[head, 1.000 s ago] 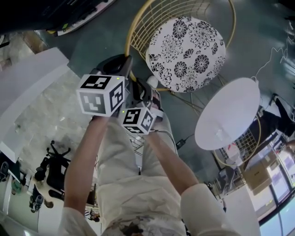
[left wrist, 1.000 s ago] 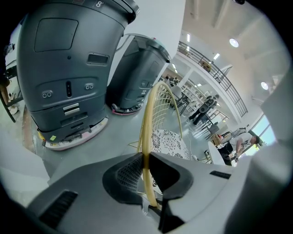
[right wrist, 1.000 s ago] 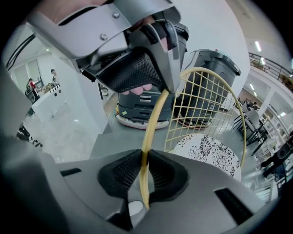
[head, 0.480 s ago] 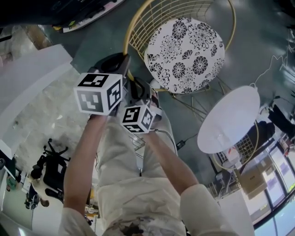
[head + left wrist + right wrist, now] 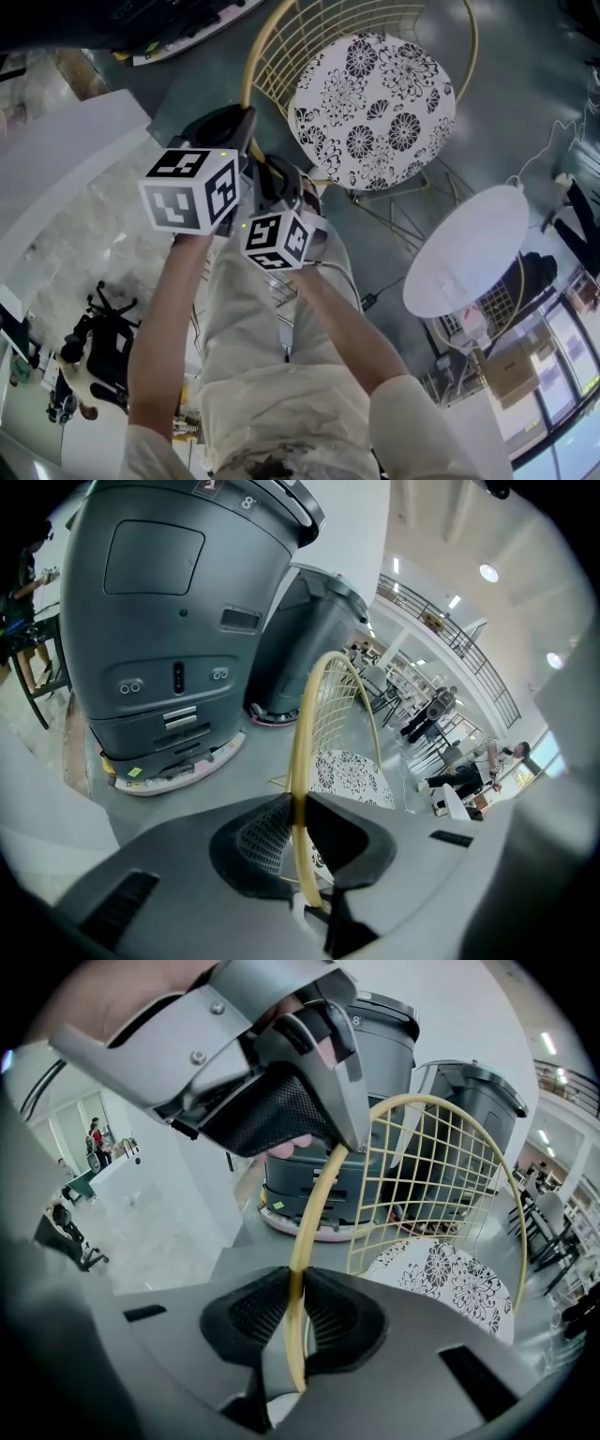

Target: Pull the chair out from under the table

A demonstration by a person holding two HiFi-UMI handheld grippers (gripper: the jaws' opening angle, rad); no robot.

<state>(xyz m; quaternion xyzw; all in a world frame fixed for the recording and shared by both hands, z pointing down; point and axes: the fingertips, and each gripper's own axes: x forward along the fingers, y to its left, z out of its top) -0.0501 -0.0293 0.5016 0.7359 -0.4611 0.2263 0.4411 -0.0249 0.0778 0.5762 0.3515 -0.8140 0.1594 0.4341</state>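
The chair has a gold wire back and a round black-and-white floral seat (image 5: 375,108). Its gold rim (image 5: 246,103) curves down at the left of the seat. My left gripper (image 5: 234,127) is shut on that rim; in the left gripper view the gold tube (image 5: 309,724) runs between the black pads (image 5: 267,841). My right gripper (image 5: 281,183) is shut on the same rim just below the left one; its own view shows the tube (image 5: 309,1232) pinched between the pads (image 5: 258,1312), with the left gripper (image 5: 272,1082) above. The round white table (image 5: 466,250) stands right of the chair.
Two tall grey machines (image 5: 178,621) stand behind the chair. A white ledge (image 5: 56,169) runs along the left. A cable and plug (image 5: 370,292) lie on the dark floor by the table. The person's light trousers (image 5: 272,375) fill the lower middle.
Both grippers keep their hold on the gold rim and have drifted slightly left. The white table now sits a little lower in the head view relative to the chair seat.
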